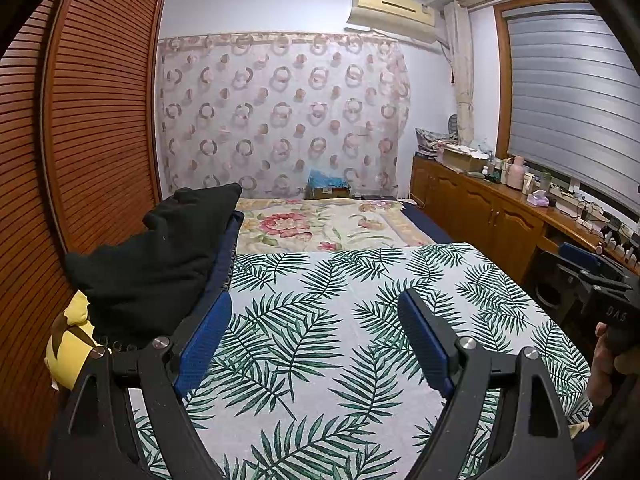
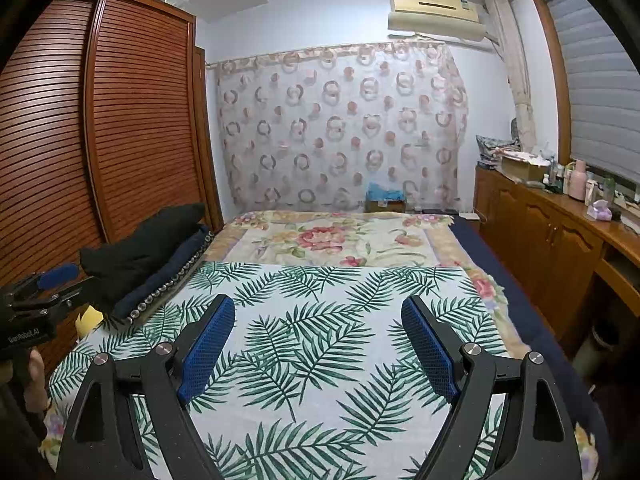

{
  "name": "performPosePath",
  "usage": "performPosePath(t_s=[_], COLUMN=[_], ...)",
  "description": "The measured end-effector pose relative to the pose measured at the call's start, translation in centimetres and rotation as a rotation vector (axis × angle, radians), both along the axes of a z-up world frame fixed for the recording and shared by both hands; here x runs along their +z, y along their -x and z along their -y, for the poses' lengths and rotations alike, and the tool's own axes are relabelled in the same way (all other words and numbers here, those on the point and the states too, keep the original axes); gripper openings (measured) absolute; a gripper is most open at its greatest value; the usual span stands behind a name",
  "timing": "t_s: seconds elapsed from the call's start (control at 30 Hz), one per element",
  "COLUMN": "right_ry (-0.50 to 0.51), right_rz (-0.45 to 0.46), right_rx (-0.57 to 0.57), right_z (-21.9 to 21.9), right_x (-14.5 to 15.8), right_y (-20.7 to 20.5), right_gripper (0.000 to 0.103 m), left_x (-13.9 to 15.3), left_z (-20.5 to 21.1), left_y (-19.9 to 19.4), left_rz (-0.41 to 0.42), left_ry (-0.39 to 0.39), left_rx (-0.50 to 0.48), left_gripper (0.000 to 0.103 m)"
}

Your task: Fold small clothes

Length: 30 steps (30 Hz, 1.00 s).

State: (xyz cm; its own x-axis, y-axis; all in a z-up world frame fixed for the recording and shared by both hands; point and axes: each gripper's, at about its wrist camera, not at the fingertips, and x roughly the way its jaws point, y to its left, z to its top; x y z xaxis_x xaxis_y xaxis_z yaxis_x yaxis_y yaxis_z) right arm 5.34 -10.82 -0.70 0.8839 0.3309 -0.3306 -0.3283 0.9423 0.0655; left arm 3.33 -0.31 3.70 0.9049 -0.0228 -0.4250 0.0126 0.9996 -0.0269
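Note:
A pile of clothes lies at the bed's left edge: a black garment (image 1: pixel 160 256) on top of a dark navy one (image 1: pixel 222 256) with a beaded trim. The pile also shows in the right wrist view, black (image 2: pixel 144 248) over navy (image 2: pixel 172 272). My left gripper (image 1: pixel 316 300) is open and empty, hovering over the palm-leaf cloth (image 1: pixel 340 320), just right of the pile. My right gripper (image 2: pixel 318 304) is open and empty over the same cloth (image 2: pixel 320 340). Each gripper shows at the other view's edge: the right (image 1: pixel 600 292), the left (image 2: pixel 40 292).
A yellow soft thing (image 1: pixel 68 348) sits under the pile's near end. A floral blanket (image 1: pixel 320 224) covers the far bed. A louvred wooden wardrobe (image 1: pixel 92 120) stands close on the left. A wooden sideboard (image 2: pixel 560 240) with bottles runs along the right.

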Motion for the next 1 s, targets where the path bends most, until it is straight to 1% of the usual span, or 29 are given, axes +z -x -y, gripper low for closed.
performPosePath(t_s=[1.0], right_ry=[0.001], right_rz=[-0.002], right_rx=[0.004], right_z=[0.88], right_x=[0.27], right_y=[0.14], right_gripper=[0.087], left_x=[-0.06], left_z=[-0.24], left_y=[-0.03], left_rz=[0.003], left_ry=[-0.002], left_rx=[0.002], left_gripper=[0.085])
